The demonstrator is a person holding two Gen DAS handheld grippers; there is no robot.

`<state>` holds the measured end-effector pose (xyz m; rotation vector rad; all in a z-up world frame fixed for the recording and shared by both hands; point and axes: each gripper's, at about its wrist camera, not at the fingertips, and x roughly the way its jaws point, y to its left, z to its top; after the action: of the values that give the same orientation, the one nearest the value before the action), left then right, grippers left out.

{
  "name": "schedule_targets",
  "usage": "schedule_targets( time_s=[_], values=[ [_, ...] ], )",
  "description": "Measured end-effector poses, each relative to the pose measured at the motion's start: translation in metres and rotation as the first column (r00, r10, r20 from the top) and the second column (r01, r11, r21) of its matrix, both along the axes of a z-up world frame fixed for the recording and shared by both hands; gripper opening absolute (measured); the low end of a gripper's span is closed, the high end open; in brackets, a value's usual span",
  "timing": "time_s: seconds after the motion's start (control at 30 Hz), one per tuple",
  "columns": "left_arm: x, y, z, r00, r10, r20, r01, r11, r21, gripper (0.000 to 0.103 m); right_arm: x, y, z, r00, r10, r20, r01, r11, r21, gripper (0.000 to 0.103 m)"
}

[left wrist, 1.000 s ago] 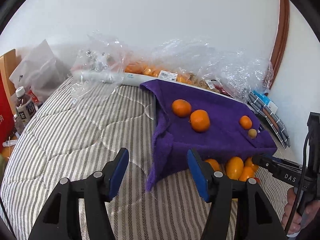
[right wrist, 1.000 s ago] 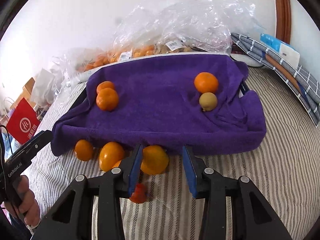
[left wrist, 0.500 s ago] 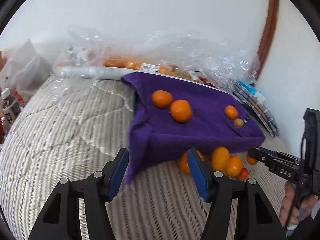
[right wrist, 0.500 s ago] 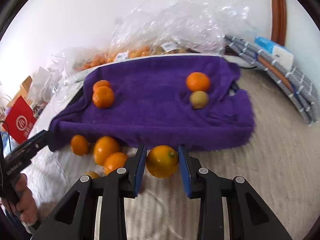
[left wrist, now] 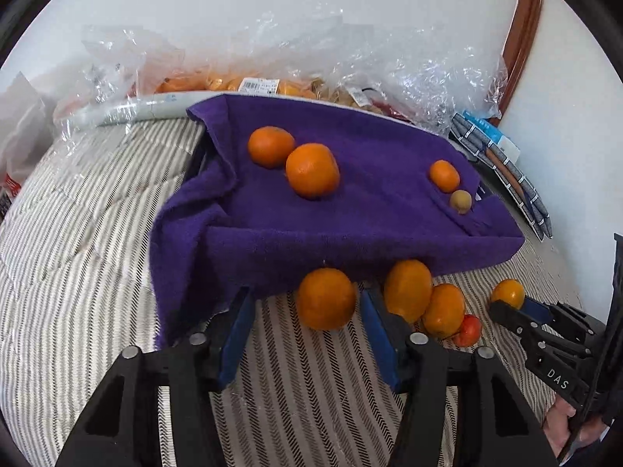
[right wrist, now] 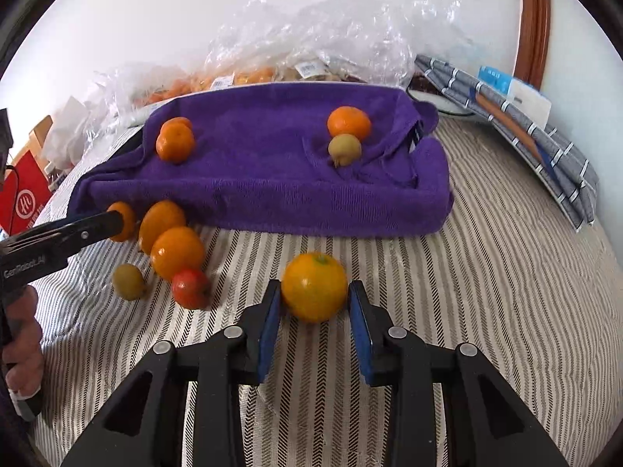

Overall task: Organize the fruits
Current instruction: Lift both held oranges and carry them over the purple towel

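Though yellowish, round orange (right wrist: pixel 314 287) between right tongs (right wrist: pixel 314 307)

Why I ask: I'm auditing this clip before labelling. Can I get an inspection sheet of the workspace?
Surface: striped bedspread, with a purple towel draped over something raised.
Job's things: four fruits on the towel; loose fruit lies on the bedspread at its front edge; one orange lies apart.
Clutter: plastic bags, folded checked cloth, red bag.
Grippers: left gripper is open near the loose fruit; right gripper has its fingers either side of the orange, contact unclear.
Cables: thin black cable by the right gripper.
Surroundings: white wall, brown wooden frame.
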<state>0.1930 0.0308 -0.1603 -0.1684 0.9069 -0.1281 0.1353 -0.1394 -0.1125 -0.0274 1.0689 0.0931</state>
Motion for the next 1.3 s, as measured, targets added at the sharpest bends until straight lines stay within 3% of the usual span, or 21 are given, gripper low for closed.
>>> schedule_targets(
  time_s=[0.23,0.6,1.03,1.3],
  values=[
    [0.001,-0.003,-0.004,1.000,-0.019,0.002,0.019,1.000,0.010,0.030,0.001,-0.007,0.000,0.999,-0.047,0.006,0.047,0.999,0.013,0.033],
    [-0.002,0.001,-0.002,1.000,-0.004,0.016,0.005,1.000,-0.007,0.030,0.000,-0.011,0.002,0.997,-0.069,0.019,0.069,0.997,0.026,0.033],
    [-0.020,0.010,0.014,0.991,0.012,0.130,-0.002,0.997,-0.076,0.030,-0.009,-0.023,0.013,0.991,-0.107,0.084,0.097,0.988,0.117,0.033],
    [-0.029,0.026,0.031,0.979,0.065,0.191,-0.044,0.993,-0.112,0.030,-0.016,-0.029,0.023,0.986,-0.126,0.112,0.114,0.987,0.113,0.033]
  ],
)
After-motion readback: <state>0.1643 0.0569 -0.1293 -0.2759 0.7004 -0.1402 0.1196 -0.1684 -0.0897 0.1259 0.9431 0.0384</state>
